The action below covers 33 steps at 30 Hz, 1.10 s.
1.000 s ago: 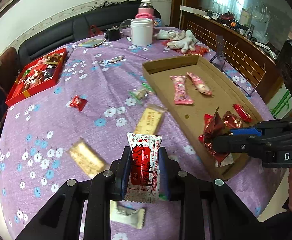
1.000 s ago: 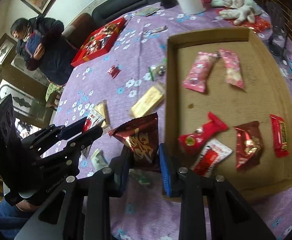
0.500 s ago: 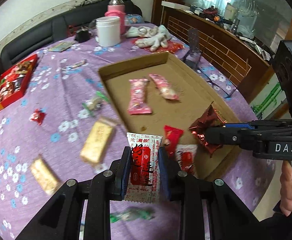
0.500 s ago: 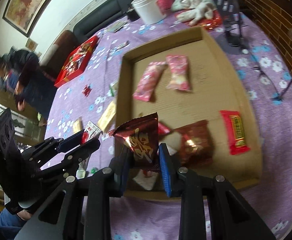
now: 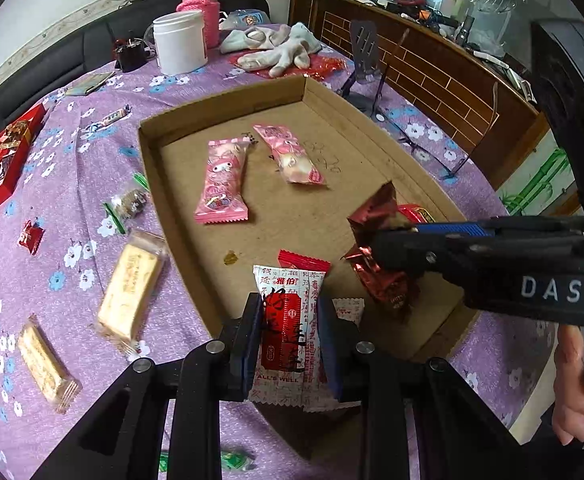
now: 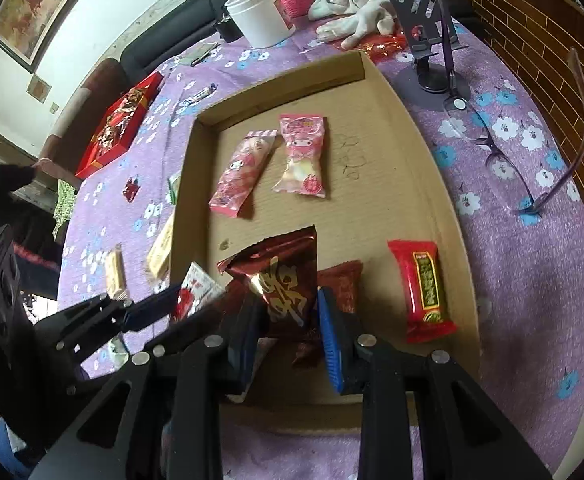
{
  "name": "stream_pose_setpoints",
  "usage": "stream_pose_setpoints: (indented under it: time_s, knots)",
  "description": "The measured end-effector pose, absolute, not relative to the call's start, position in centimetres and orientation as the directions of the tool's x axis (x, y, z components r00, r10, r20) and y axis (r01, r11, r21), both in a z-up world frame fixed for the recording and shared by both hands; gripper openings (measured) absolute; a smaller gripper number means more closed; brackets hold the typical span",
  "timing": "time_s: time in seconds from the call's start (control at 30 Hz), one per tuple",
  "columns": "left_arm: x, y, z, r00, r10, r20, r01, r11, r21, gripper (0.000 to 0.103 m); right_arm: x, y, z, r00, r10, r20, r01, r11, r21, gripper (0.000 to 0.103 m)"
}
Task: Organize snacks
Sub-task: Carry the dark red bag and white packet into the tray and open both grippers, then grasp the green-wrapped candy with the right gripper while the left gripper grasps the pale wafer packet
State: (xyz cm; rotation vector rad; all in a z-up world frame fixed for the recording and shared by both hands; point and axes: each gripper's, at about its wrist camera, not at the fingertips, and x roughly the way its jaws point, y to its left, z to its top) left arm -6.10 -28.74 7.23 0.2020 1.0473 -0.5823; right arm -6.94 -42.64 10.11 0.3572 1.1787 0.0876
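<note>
Cardboard is forming the shallow tray (image 5: 152,152) that is sitting on the purple flowered tabletop (image 5: 72,184), and both carried snacks are hanging over its near end, so the step in hand looks like delivery rather than pickup. The left tongs (image 5: 290,344) are clamping a white-and-red sachet (image 5: 288,320) upright between their pads; its red panel is carrying Chinese characters I cannot read, and the English line "ALL'S WELL" is showing near the bottom. The right tongs (image 6: 288,336) are pinching a dark red foil packet (image 6: 280,276) with gold Chinese lettering, too stylised to make out; the body of this tool is bearing the letters "DAS" in the left wrist view. Already lying in the tray are 2 pink cartoon-printed packs (image 6: 244,172), a red bar with a green label (image 6: 423,288) whose characters are too small to read, and a few more red wrappers under the tongs. Several pieces are waiting outside on the cloth, among them 2 pale yellow bars (image 5: 130,288) and a small red candy (image 5: 30,236). Next, I judge, each pair of tongs is needing to lower toward a bare patch of cardboard and part its pads, so neither snack is landing on the rim or on the wrappers beneath.
</note>
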Motion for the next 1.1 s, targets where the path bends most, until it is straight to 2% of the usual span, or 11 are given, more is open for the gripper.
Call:
stream_pose_setpoints:
  time_s: [0.4,0.5,0.73,1.1]
  knots:
    - [-6.1,-28.7,7.1,0.367,-0.356,-0.859,0.542,0.832,-0.113,0.033,-6.2,-42.2,9.9,0.381,0.232,-0.895,0.111,0.95,0.293,0.031]
    - [-6.1,-28.5,7.3,0.367,-0.366,-0.856,0.54,0.833,-0.124,0.034,-6.2,-42.1,10.3,0.391,0.228,-0.892,0.106,0.951,0.289,0.035]
    - [-6.4,-26.9,8.8,0.391,-0.385,-0.836,0.527,0.838,-0.14,0.034,-6.4,-42.2,11.7,0.426,0.215,-0.879,0.118,0.95,0.29,0.035]
    - [-5.6,-16.2,10.0,0.448,-0.357,-0.82,0.297,0.924,-0.24,0.034,-6.3,-37.4,13.4,0.411,0.298,-0.862,0.008,0.944,0.33,0.035]
